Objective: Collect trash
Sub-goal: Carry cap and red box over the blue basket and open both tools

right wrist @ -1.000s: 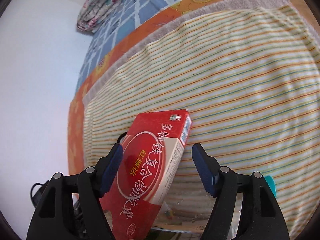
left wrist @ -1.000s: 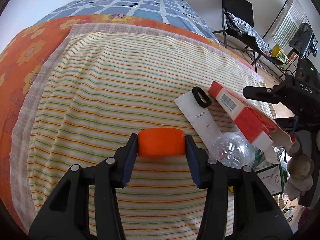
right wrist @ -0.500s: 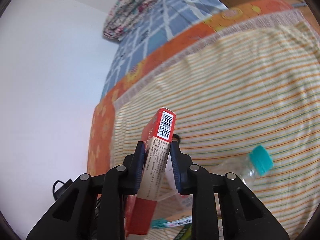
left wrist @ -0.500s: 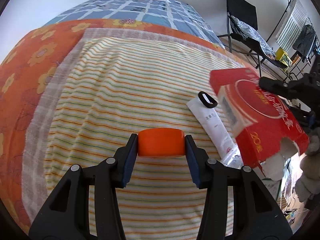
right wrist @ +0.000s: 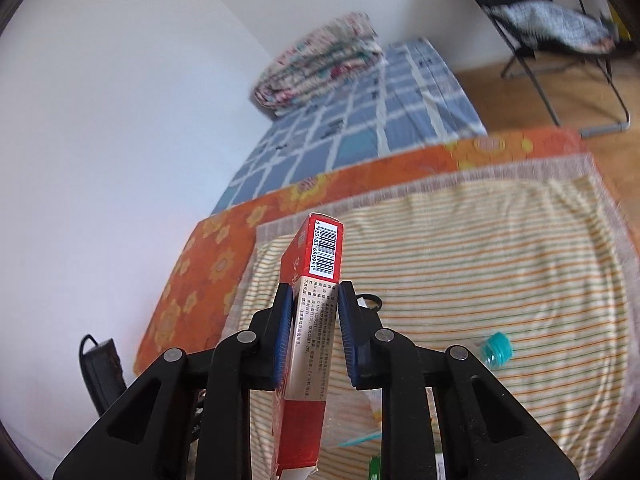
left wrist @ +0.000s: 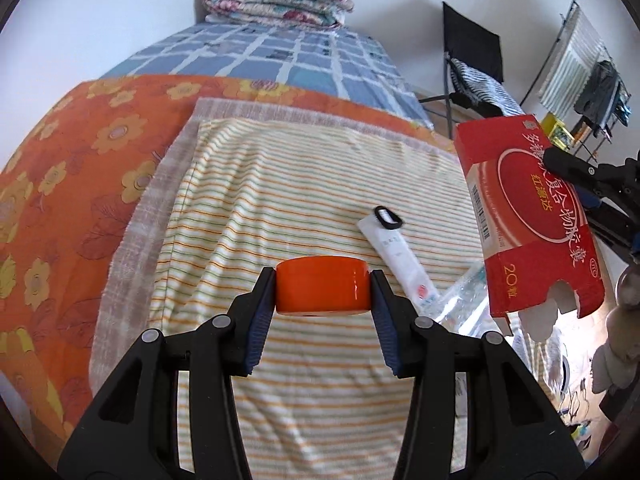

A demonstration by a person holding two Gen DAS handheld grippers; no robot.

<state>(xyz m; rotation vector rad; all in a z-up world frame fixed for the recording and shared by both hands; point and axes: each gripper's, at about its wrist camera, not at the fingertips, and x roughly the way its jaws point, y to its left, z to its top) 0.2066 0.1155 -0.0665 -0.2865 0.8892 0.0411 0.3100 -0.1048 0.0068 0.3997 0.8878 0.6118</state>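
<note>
My right hand-held gripper (right wrist: 311,332) pinches the red carton (right wrist: 314,320) across its thin sides; the left hand-held gripper (left wrist: 323,290) grips the orange cap (left wrist: 322,290). The white tube (left wrist: 396,254), centre-right on the bed, points diagonally, nearer my right.

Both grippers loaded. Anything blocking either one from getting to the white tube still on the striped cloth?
Nothing visible covers the white tube; only a black ring lies at its far end. But the left gripper holds an orange cap and the right gripper the red box.

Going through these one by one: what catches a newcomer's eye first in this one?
The red box clamped edge-on in the right gripper, lifted above the striped cloth. Next, the orange cap pinched in the left gripper, with a white tube lying on the cloth beyond.
</note>
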